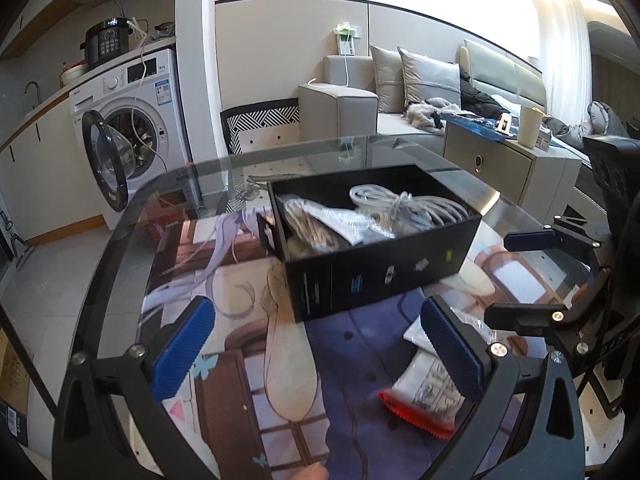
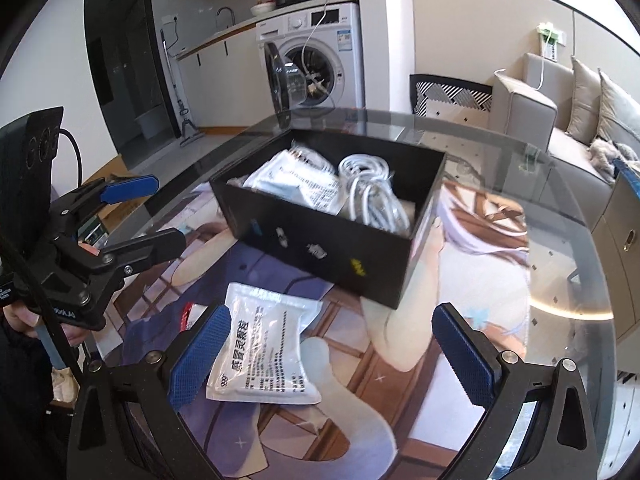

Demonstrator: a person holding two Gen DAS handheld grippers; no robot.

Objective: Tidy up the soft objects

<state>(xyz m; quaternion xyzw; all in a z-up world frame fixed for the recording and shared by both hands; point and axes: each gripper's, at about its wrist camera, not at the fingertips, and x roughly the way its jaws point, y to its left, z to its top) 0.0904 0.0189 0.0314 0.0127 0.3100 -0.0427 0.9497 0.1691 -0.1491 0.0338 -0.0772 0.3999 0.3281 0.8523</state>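
A black open box (image 1: 384, 276) (image 2: 320, 248) stands on the illustrated mat and holds coiled white cable (image 2: 370, 188) and soft packets (image 2: 300, 184). A white soft packet (image 2: 266, 348) lies on the mat in front of the box, partly behind my right gripper's left finger. In the left wrist view a packet with a red edge (image 1: 424, 396) lies by the right finger. My left gripper (image 1: 316, 352) is open and empty, near the box. My right gripper (image 2: 332, 360) is open and empty, above the white packet. The left gripper also shows in the right wrist view (image 2: 138, 216).
The round glass table (image 2: 560, 208) carries a printed anime mat (image 1: 248, 368). Beyond it are a washing machine (image 1: 132, 120) with its door open, a chair (image 1: 260, 120), a grey sofa (image 1: 360, 92) and a low cabinet (image 1: 508, 160).
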